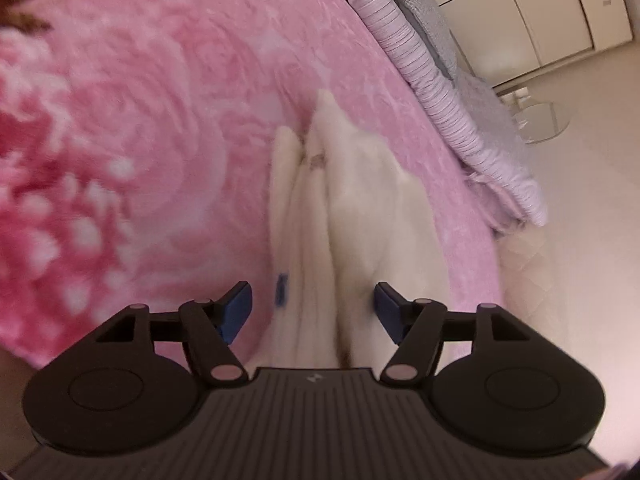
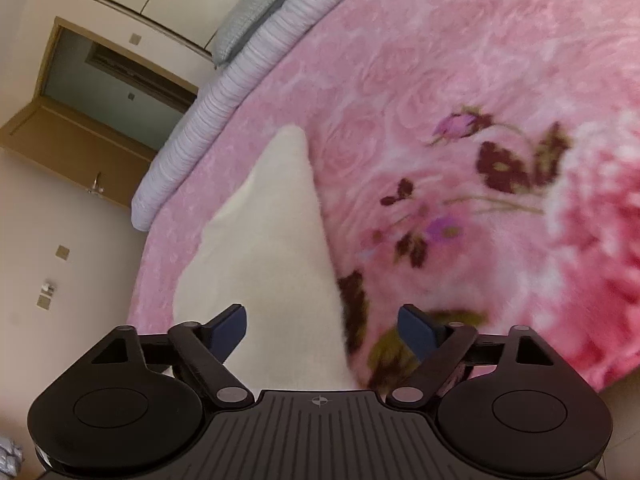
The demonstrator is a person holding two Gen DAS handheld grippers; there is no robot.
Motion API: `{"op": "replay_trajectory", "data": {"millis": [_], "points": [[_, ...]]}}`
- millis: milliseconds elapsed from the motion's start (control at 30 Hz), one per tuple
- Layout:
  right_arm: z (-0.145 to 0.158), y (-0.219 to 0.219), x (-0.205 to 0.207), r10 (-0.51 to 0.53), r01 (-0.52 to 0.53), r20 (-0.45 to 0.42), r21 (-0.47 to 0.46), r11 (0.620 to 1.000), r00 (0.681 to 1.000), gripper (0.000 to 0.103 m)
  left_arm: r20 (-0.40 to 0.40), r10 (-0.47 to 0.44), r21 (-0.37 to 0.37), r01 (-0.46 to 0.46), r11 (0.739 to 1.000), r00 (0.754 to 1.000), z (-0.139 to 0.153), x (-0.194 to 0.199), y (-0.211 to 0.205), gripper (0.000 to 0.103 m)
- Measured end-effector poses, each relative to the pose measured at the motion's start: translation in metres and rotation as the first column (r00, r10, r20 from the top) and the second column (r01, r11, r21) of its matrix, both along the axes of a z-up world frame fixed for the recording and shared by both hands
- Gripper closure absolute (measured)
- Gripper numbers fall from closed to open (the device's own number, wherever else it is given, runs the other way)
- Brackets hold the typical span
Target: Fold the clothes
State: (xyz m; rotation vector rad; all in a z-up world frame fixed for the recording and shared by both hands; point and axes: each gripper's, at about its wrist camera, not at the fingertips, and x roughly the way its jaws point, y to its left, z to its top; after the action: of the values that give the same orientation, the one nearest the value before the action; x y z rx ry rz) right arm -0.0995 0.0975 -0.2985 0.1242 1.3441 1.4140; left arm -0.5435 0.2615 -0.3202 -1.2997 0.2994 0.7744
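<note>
In the left wrist view, the left gripper (image 1: 312, 306) hangs over a cream-white garment (image 1: 360, 216) that lies on a pink rose-patterned blanket (image 1: 160, 120). Its jaws stand apart and released, the blue pads (image 1: 236, 308) pressing on nothing; the near end of the garment runs up between them and disappears under the gripper body, without visibly touching either pad. The cloth is bunched into long lengthwise folds and narrows to points at its far end, and a small blue tag (image 1: 282, 289) sits on its left edge, just beside the left pad. Left of the garment the blanket spreads wide and bare; to the right only a narrow strip of pink remains before the bed's edge, where a striped lilac quilt (image 1: 420, 72) and a grey pillow (image 1: 424, 12) lie along the rim, with pale floor (image 1: 580, 200) and white cabinet doors (image 1: 540, 12) beyond. In the right wrist view, the right gripper (image 2: 322, 330) is likewise released, jaws wide and holding nothing. The same garment (image 2: 272, 240) reaches from under the gripper body away in a tapering wedge; its right edge passes between the pads, so the left pad hovers over cloth and the right pad (image 2: 416, 332) over flowered blanket. Open blanket lies to the right; the bed edge and an open wooden door (image 2: 80, 136) lie to the left. Both views are motion-blurred.
</note>
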Motion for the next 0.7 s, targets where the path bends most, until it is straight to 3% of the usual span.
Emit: {"op": "replay_trajectory", "data": {"millis": [233,467,600,700], "points": [[-0.020,0.042,-0.009,0.042,-0.043,-0.032,-0.013,0.999,0.999,0.014,0.131,-0.021,-0.057,0.029,0.998,0.991,-0.029,0.004,0.026,0.033],[-0.031,0.081,-0.009,0.086,-0.089,-0.104,-0.024,0.996,0.991,0.014,0.141,-0.139,-0.035,0.145,0.989,0.980,-0.032,0.029,0.049,0.039],[-0.039,0.102,-0.019,0.185,-0.185,-0.087,0.013,0.983,0.979,0.040,0.138,-0.211,-0.023,0.216,0.976,0.968,-0.037,0.038,0.064,0.047],[-0.046,0.102,-0.017,0.198,-0.197,-0.111,0.020,0.980,0.974,0.048,0.151,-0.258,-0.037,0.267,0.963,0.954,-0.040,0.039,0.071,0.051]]}}
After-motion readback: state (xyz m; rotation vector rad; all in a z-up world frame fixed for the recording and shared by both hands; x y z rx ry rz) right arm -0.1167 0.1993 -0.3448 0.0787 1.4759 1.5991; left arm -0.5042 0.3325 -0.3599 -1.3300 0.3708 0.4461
